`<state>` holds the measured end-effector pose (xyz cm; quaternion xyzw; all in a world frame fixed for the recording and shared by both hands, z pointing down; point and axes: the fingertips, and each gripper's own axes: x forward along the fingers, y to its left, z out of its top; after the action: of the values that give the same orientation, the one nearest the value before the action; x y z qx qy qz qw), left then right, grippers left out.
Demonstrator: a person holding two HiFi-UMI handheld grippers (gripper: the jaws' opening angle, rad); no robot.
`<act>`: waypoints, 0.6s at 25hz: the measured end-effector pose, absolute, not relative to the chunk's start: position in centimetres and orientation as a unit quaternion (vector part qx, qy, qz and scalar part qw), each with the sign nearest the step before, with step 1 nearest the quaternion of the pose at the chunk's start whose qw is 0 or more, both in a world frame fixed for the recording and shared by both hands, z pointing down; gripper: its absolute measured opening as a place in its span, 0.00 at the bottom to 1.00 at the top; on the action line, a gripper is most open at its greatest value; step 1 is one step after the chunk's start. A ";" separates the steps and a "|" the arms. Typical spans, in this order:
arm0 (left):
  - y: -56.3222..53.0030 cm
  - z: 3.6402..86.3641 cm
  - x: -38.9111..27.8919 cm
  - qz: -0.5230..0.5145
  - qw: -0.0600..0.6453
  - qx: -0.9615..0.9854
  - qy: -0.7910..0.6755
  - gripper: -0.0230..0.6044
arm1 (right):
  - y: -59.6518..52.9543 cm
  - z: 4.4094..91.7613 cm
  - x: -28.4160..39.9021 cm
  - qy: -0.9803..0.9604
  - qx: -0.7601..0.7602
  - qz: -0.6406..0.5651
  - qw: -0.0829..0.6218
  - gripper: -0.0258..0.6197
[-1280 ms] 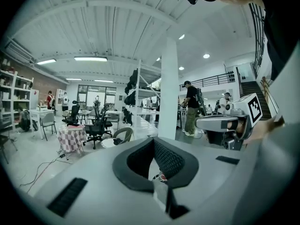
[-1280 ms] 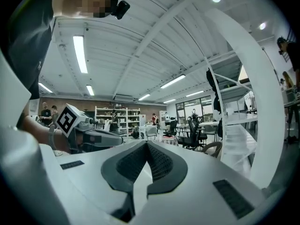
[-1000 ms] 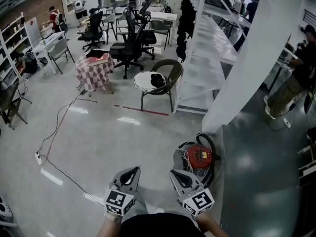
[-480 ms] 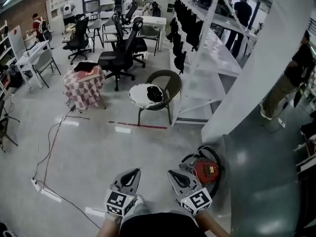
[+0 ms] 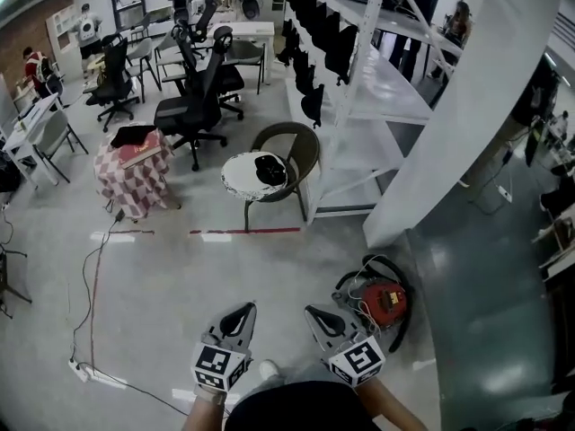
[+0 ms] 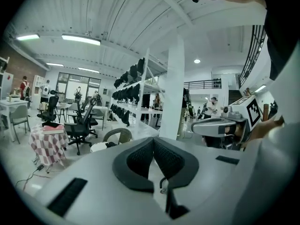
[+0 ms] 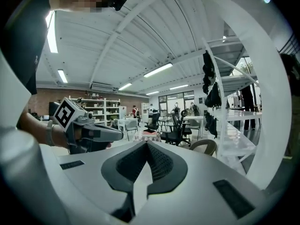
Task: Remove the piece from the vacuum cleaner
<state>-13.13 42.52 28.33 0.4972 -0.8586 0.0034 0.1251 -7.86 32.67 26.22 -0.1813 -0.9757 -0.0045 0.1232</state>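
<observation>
- Low in the head view, the left gripper [image 5: 241, 311] and right gripper [image 5: 313, 313] hang side by side, each with its jaws pressed together and holding nothing.
- Just right of them, the red vacuum cleaner [image 5: 384, 300] sits on the floor [image 5: 180, 268] beside a white pillar [image 5: 449, 124].
- Farther off stand a chair [image 5: 301, 146] and white shelving [image 5: 377, 79].

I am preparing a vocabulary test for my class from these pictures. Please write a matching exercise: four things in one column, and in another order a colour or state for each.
Things:
1. vacuum cleaner
2. small table
3. armchair
4. left gripper

Colour or state:
A. shut, holding nothing
B. red top
C. red and white checks
D. round white seat

Pairs: 1-B, 2-C, 3-D, 4-A
</observation>
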 end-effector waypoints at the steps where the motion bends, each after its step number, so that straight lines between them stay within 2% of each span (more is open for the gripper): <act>1: 41.9 28.5 -13.4 0.005 0.127 0.504 -0.854 0.07 | 32.1 26.4 -8.1 -0.977 -0.175 -0.003 0.124 0.08; 15: 24.2 29.6 -12.2 0.045 0.166 0.617 -0.768 0.07 | 16.2 27.7 -4.9 -0.989 -0.037 0.047 0.134 0.08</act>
<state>-12.18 24.24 29.65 0.6172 -0.7678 0.0452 0.1657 -4.93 16.23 27.67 -0.0366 -0.9892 0.0468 0.1342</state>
